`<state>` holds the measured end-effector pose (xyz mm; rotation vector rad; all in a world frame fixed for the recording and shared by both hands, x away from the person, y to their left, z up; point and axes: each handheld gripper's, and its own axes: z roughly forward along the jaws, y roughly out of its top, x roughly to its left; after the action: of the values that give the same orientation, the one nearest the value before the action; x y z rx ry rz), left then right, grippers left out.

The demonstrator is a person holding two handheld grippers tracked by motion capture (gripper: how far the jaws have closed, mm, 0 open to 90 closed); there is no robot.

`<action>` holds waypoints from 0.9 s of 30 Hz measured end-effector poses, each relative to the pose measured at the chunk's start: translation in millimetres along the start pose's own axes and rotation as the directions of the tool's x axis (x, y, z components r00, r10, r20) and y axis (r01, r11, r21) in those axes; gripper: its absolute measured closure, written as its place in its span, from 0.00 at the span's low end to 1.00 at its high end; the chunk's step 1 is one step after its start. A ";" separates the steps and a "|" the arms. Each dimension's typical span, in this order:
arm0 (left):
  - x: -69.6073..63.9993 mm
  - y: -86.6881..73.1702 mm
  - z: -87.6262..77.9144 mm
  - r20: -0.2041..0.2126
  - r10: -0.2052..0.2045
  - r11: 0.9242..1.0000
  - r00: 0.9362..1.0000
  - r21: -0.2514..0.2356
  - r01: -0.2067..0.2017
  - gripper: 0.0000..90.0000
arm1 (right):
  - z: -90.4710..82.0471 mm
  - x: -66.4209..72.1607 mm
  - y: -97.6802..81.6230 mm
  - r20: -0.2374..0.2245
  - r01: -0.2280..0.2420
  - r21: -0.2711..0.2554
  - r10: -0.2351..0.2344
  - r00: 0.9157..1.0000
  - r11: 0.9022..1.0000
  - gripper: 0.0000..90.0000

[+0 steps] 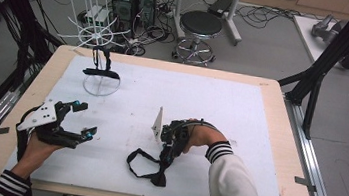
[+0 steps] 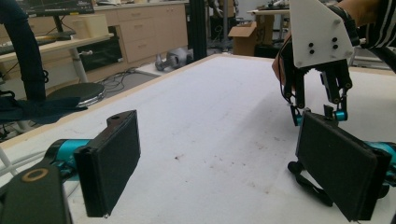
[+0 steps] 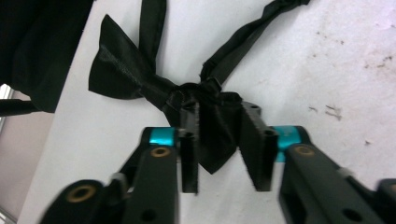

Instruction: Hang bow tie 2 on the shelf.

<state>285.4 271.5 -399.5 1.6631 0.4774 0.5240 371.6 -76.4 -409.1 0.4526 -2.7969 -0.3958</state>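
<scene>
A black bow tie [image 1: 157,177] lies on the white board [image 1: 221,109] near its front edge, and its strap loops out to the left. My right gripper [image 1: 163,163] points down at it. In the right gripper view the jaws [image 3: 219,154] stand narrow, and their pads press on one bunched wing of the bow tie [image 3: 121,74] from both sides. The other wing is spread flat on the board. My left gripper [image 1: 84,117] hovers over the board's left side, wide open with nothing between its jaws [image 2: 219,163]. The left gripper view also shows the right gripper [image 2: 320,114] over the strap [image 2: 308,183].
A second black bow tie [image 1: 101,73] hangs on a small wire stand [image 1: 101,88] at the board's back left. Behind the table stand a white wire rack [image 1: 90,7], a stool [image 1: 200,25] and computers with cables. A black frame post [image 1: 337,47] rises at the right.
</scene>
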 end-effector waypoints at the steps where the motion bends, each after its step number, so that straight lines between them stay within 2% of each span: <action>1: -0.1 0.1 -0.1 0.000 0.000 1.000 1.000 0.000 0.000 0.16 | -0.2 0.0 0.1 0.007 0.004 0.002 -0.004 1.000 1.000 0.84; 3: -0.3 0.2 -0.5 -0.001 0.000 1.000 1.000 0.000 0.000 0.16 | -0.3 0.2 0.0 0.010 -0.002 0.022 0.001 1.000 1.000 0.93; 8: -0.2 0.6 -1.8 -0.003 0.000 1.000 1.000 0.000 0.000 0.16 | 2.3 -1.6 0.9 -0.011 -0.018 0.014 0.018 1.000 1.000 0.97; 11: 0.1 0.4 -2.1 -0.004 0.000 1.000 1.000 0.000 0.000 0.16 | 0.1 -0.6 -0.1 -0.011 -0.049 0.013 0.049 0.999 0.999 0.98; 13: -0.2 0.4 -1.9 -0.004 -0.002 1.000 1.000 -0.002 0.002 0.16 | -0.5 -2.4 -0.6 0.002 -0.032 -0.014 0.032 0.999 0.999 0.97; 15: -0.5 0.6 -1.6 -0.002 0.000 1.000 1.000 0.000 0.000 0.16 | -2.9 -1.7 -1.1 -0.003 -0.046 -0.025 0.045 0.999 0.999 0.97; 21: -1.8 1.0 -0.8 0.001 0.002 1.000 1.000 -0.001 -0.002 0.16 | -9.0 0.1 -3.1 0.026 -0.068 -0.075 0.070 0.997 0.995 0.97; 27: -1.7 1.9 -0.8 0.005 0.004 1.000 1.000 -0.002 -0.004 0.16 | -16.7 4.6 -7.7 0.055 -0.077 -0.164 0.087 0.995 0.983 0.97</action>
<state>283.6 270.8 -397.6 1.6633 0.4702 0.5230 374.7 -88.6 -395.0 0.2917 -2.8022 -0.6230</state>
